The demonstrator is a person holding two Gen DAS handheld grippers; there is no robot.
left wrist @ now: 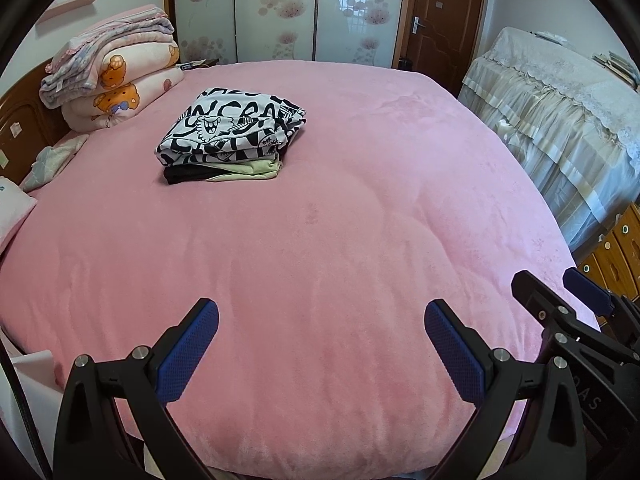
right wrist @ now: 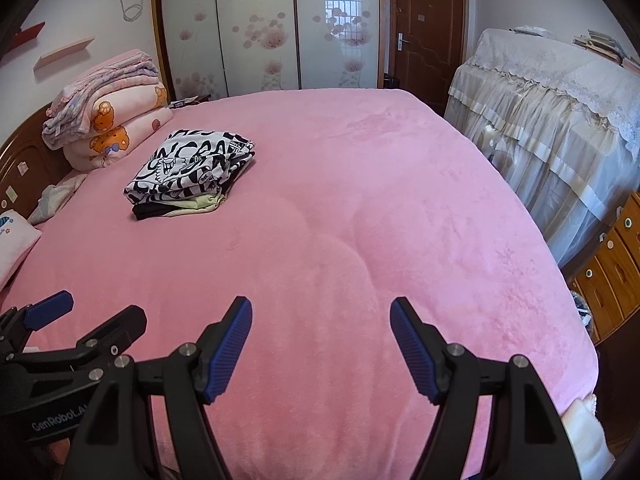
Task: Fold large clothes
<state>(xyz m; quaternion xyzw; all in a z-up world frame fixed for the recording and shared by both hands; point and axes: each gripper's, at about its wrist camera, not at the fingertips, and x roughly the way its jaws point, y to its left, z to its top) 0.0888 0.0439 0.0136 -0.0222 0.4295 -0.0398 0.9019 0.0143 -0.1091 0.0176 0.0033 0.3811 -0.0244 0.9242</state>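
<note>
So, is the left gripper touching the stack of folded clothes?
Apart. The left wrist view shows the left gripper open over bare pink blanket, with the stack of folded clothes far beyond.

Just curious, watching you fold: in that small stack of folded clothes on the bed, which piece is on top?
The black-and-white printed garment is on top, covered in bold lettering and a cartoon. Under it lie a plain pale yellow-green piece and a black one.

- The black garment (left wrist: 182, 176) at the bottom of the folded stack (left wrist: 230, 136) shows only its edge.
- The picture's left edge cuts off a pillow (right wrist: 14, 240) at the bed's (right wrist: 360, 220) head corner.
</note>
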